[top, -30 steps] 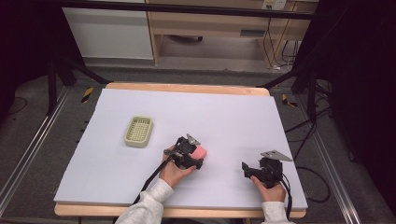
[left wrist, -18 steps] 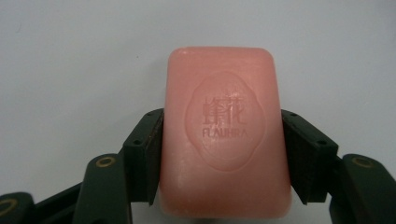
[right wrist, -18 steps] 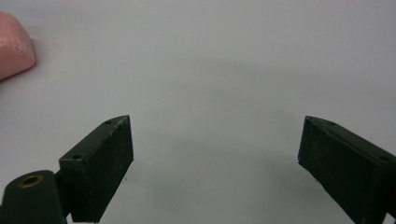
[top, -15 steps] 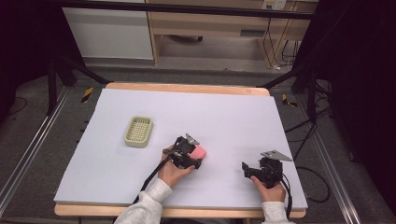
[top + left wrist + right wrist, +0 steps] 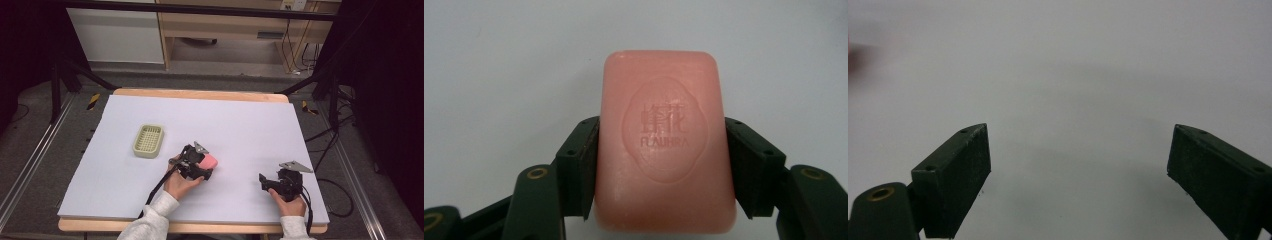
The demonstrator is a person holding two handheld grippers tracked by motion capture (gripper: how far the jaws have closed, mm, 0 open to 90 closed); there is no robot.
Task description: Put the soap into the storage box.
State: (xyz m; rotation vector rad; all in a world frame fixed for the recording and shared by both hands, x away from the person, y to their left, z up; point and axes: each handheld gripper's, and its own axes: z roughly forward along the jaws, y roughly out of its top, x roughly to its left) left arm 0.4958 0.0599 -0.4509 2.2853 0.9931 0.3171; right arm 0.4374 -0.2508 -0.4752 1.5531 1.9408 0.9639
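Note:
A pink bar of soap (image 5: 664,140) with an embossed oval stamp sits between the two black jaws of my left gripper (image 5: 661,167), and both jaws press on its long sides. From above, the soap (image 5: 210,161) lies just right of the table's middle, low over the white mat, with my left gripper (image 5: 204,166) shut on it. My right gripper (image 5: 264,181) rests near the front right of the mat. Its jaws stand wide apart around bare white surface, so the right gripper (image 5: 1078,172) is open and holds nothing.
A pale green slotted soap dish (image 5: 148,140) stands on the mat to the left of the soap, a short way from it. The white mat (image 5: 250,120) covers the wooden table. Dark stands and cables flank the table on both sides.

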